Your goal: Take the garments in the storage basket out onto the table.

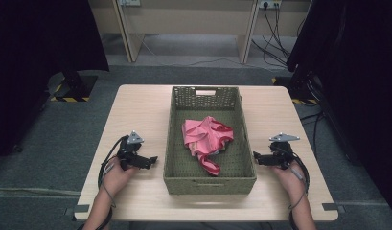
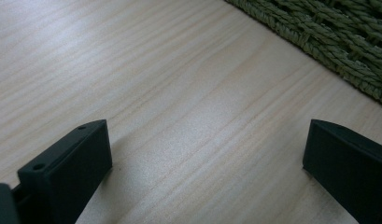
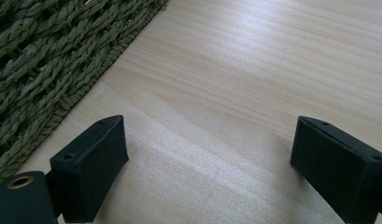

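pink cloth [image 1: 205, 142] lain crumpled in green woven basket [image 1: 179, 143], long axis running along basket, tail pointed at near wall | left gripper [image 1: 152, 159] jaws spread, nothing held | right gripper [image 1: 255, 155] jaws spread, nothing held | both rested on table [image 1: 141, 108] beside basket

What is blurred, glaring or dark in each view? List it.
High view: soft overall, dark black curtains at both sides, pink cloth in the green basket evenly lit. Left gripper view: pale glare on the table, left claw blurred up close, open. Right gripper view: bright sheen on the wood, right claw soft-edged, open, casting faint shadows.
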Demonstrator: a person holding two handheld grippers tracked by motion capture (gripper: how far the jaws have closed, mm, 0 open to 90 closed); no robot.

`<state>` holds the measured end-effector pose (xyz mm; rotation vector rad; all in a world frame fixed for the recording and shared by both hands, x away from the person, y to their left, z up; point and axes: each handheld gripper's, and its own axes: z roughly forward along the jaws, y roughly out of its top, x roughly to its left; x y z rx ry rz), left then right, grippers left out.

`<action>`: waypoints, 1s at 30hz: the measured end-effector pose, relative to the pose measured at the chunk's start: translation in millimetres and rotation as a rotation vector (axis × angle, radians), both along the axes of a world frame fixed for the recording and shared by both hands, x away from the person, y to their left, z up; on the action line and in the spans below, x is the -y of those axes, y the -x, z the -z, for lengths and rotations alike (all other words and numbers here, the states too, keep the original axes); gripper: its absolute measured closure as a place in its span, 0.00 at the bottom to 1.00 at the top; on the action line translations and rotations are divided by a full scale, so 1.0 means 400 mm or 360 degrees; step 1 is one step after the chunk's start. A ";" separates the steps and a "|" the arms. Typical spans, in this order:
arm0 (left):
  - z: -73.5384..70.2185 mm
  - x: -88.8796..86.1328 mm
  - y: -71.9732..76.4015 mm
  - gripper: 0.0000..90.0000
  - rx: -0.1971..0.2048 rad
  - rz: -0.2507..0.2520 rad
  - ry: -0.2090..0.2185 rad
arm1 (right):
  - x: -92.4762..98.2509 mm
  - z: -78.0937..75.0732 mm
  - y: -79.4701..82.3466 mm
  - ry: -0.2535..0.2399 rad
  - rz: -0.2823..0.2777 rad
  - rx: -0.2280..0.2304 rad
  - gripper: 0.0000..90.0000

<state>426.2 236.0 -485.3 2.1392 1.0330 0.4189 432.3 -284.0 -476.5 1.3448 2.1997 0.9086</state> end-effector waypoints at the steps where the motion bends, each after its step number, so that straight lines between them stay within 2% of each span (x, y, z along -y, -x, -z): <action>1: 0.000 0.000 0.000 0.00 0.0000 0.0000 0.0000 | 0.000 0.000 0.000 0.0000 0.0000 0.0000 0.12; 10: 0.000 0.000 0.000 0.00 0.0000 0.0000 0.0001 | -0.002 0.001 -0.003 0.0009 0.0011 -0.0014 0.07; 30: 0.000 0.000 0.000 0.00 -0.0001 -0.0001 0.0001 | -0.002 0.001 -0.002 -0.0002 0.0045 -0.0009 0.09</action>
